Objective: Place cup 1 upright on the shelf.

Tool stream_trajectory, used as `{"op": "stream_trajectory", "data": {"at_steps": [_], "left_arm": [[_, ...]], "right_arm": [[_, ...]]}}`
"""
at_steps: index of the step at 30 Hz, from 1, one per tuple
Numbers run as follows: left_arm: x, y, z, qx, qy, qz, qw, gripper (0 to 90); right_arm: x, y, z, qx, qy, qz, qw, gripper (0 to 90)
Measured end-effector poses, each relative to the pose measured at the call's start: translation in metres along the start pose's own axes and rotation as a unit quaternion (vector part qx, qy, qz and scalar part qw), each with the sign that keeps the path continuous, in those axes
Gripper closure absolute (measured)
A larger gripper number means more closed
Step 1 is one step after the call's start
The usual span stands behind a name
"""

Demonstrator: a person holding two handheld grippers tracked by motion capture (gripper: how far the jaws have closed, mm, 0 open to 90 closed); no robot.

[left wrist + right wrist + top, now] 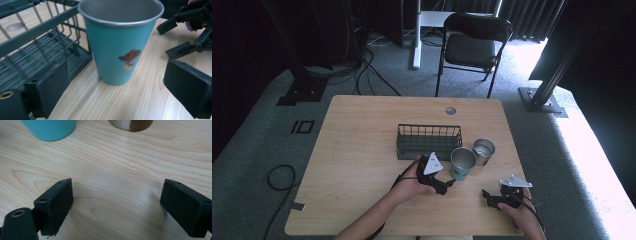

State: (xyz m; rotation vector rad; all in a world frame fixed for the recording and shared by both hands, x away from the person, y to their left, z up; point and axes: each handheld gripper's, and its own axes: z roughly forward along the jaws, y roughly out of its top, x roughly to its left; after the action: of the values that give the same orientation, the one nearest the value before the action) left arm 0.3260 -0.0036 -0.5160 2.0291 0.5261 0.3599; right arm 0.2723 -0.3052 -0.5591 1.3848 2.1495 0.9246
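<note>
Going left to right across the table (pixel 362 130): the wire basket (pixel 429 141) sits near the middle w/ nothing visible inside it, the teal cup (pixel 462 163) stands upright just beside its right front corner, and the steel cup (pixel 483 151) stands right next to the teal one, farther back.

Progress looks early — both cups are on the wood and neither is lifted or in the basket. The left gripper (pixel 447 184) is lined up on the teal cup w/ jaws spread wide, not yet touching it. The right gripper (pixel 490 196) rests low near the front right edge, jaws also spread, pinching nothing. Judging by the approach, grasping the teal cup is the step in hand; the lift and whatever placement follows are all left to do, and the steel cup is untouched.

What the views add: the left gripper view shows the teal cup (pixel 121 41) close up — a small cartoon print on its side, metal rim, wire basket (pixel 37 47) almost touching it at left, and the right gripper (pixel 186 32) beyond it. The cup sits ahead of the pads, not between them yet. The right gripper view shows the teal cup (pixel 50 128) and steel cup (pixel 131 124) bases only, well ahead of its pads; bare wood lies between them. The high view gives the overall layout, plus a chair (pixel 472 45) beyond the table.
</note>
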Motion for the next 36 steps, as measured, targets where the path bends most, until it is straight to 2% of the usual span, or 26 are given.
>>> {"op": "stream_trajectory", "data": {"at_steps": [2, 4, 10, 14, 18, 22, 31, 34, 36], "left_arm": [[-0.002, 0.002, 0.004, -0.002, 0.006, 0.003, 1.0000, 6.8], [-0.003, 0.004, 0.008, -0.005, 0.004, -0.005, 1.0000, 6.8], [-0.007, 0.009, 0.020, 0.001, 0.001, -0.006, 1.0000, 6.8], [-0.010, 0.012, 0.028, -0.003, 0.010, -0.017, 0.9998, 6.8], [-0.014, 0.015, 0.036, 0.005, 0.014, -0.019, 0.9997, 6.8], [-0.016, 0.017, 0.042, 0.005, 0.026, -0.035, 0.9990, 6.8], [-0.024, 0.023, 0.053, 0.009, 0.071, -0.062, 0.9955, 6.8], [-0.025, 0.025, 0.056, 0.004, 0.085, -0.077, 0.9934, 6.8], [-0.025, 0.025, 0.057, -0.003, 0.089, -0.098, 0.9912, 6.8]], "right_arm": [[0.000, 0.000, 0.000, 0.000, 0.000, 0.000, 1.0000, 10.7], [0.000, 0.000, 0.000, 0.000, 0.000, 0.000, 1.0000, 10.7], [0.000, 0.000, 0.000, 0.000, 0.000, 0.000, 1.0000, 10.7], [0.000, 0.000, 0.000, 0.000, 0.000, 0.000, 1.0000, 10.7], [0.000, 0.000, 0.000, 0.000, 0.000, 0.000, 1.0000, 10.7], [0.000, 0.000, 0.000, 0.000, 0.000, 0.000, 1.0000, 10.7], [0.000, 0.000, 0.000, 0.000, 0.000, 0.000, 1.0000, 10.7], [0.000, 0.000, 0.000, 0.000, 0.000, 0.000, 1.0000, 10.7], [0.000, 0.000, 0.000, 0.000, 0.000, 0.000, 1.0000, 10.8]]}}
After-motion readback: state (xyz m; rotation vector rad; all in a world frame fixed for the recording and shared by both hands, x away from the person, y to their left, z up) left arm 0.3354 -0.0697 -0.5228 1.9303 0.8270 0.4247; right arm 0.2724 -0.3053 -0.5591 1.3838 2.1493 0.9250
